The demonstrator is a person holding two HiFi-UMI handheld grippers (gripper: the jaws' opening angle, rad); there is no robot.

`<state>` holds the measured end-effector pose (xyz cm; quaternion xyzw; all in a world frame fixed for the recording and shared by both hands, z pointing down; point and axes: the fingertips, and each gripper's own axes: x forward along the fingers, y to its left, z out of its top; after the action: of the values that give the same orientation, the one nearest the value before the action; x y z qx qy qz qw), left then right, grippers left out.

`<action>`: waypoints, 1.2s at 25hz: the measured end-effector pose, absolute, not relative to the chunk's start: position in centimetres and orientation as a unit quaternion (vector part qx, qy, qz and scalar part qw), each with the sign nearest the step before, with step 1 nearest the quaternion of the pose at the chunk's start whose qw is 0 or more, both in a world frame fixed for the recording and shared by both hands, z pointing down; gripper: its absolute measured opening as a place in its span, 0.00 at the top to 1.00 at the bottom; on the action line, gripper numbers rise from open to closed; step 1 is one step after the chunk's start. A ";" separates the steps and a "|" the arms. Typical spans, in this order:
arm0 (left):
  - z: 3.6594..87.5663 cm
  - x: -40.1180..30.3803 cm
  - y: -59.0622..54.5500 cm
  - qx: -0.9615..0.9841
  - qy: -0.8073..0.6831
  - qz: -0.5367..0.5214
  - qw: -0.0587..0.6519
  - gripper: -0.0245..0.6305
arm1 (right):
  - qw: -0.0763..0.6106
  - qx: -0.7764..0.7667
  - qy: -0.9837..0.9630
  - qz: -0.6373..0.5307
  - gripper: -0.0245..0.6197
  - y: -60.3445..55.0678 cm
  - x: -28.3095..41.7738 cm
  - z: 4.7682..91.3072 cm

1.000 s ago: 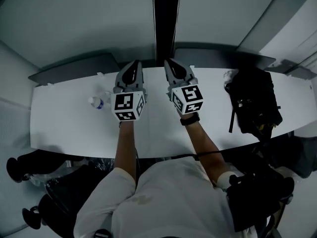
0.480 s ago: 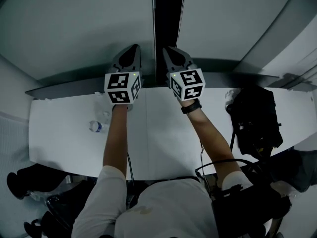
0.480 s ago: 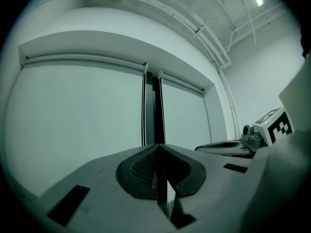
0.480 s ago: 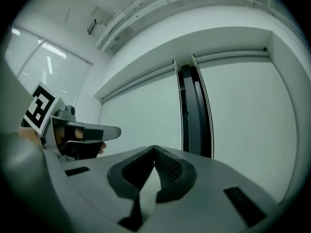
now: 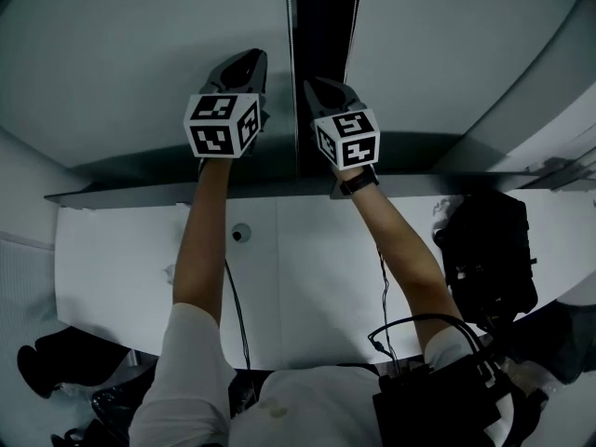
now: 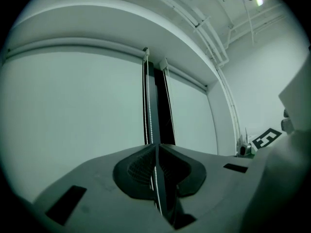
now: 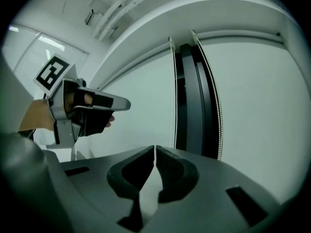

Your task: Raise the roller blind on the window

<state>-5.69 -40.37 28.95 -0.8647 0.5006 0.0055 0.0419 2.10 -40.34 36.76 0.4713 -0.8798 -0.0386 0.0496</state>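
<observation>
Seen from the head camera, two pale roller blinds fill the top of the frame: the left blind (image 5: 140, 54) and the right blind (image 5: 438, 54). Both are drawn down, with a dark upright gap (image 5: 317, 45) between them at top centre. Bead chains (image 6: 146, 106) hang along the edges of that gap.

The left gripper (image 5: 244, 63) sits upper centre, just left of the gap, with its jaws closed tip to tip. In its own view a chain lines up with the seam, and beads show through the slot behind the tips. No grip on the chain can be made out. The right gripper (image 5: 321, 89) is beside it, over the gap, its jaws also pressed together with nothing between them.

A white table (image 5: 298, 268) spans the middle of the frame between the person and the window, and both forearms stretch across it. On it are a small round object (image 5: 241, 233) at centre left, thin cables (image 5: 233, 296), and a black bag (image 5: 489, 250) at the right edge. A dark band (image 5: 358, 181) circles the right wrist.

The only print visible is the black-and-white square patterns on the marker cubes (image 5: 222, 124).
</observation>
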 end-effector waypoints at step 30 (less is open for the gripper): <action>26.8 -3.8 -48.2 -0.881 0.469 -0.018 0.065 0.88 | 0.027 0.460 -0.887 0.041 0.95 -51.9 -1.5 45.7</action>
<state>-3.80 -48.19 26.78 -0.8808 0.4687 -0.0177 0.0651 -1.51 -51.87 45.73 0.4601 -0.8865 0.0411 0.0266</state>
